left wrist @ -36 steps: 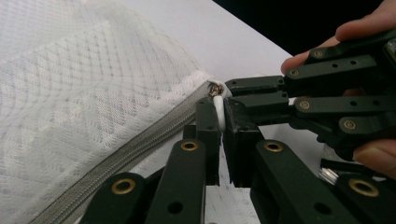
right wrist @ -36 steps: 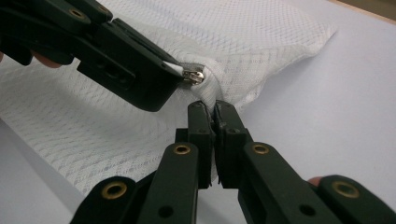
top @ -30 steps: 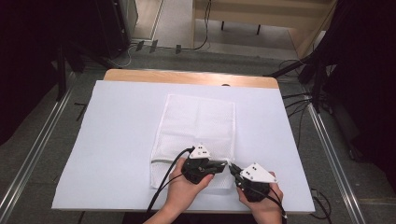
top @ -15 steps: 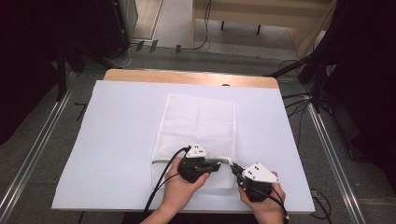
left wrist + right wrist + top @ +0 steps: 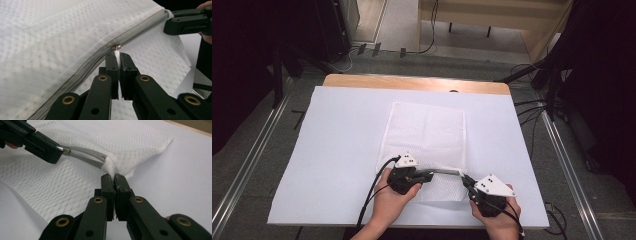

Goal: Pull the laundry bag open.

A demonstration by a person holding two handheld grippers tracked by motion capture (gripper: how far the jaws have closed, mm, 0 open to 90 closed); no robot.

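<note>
White mesh bag lies flat on the white sheet covering the counter, its zipper running along the near edge, between the two hands.

Left gripper — fingers pressed together on the small white zipper pull tab, the metal slider just beyond the tips. Right gripper — fingers clamped tight on the bag's fabric corner right at the end of the zipper, where the teeth meet the white seam. In the high view the left gripper and right gripper sit near each other at the bag's near edge, a short stretch of zipper between them.

Step in hand, as judged: running the slider along the zipper while the far end is anchored. Which way it is meant to travel cannot be told from this moment.

Notes for doing it well:
- Keep the right hand a fixed anchor; pull gently outward so the zipper stays taut and straight.
- Draw the left hand along the line of the teeth, not upward — a lifted pull tilts the slider and may jam it.
- The tab is small and thin; the grip could slip off if yanked. Slow, even travel.
- Watch for loose mesh bunching beside the slider; it could snag in the teeth.
</note>
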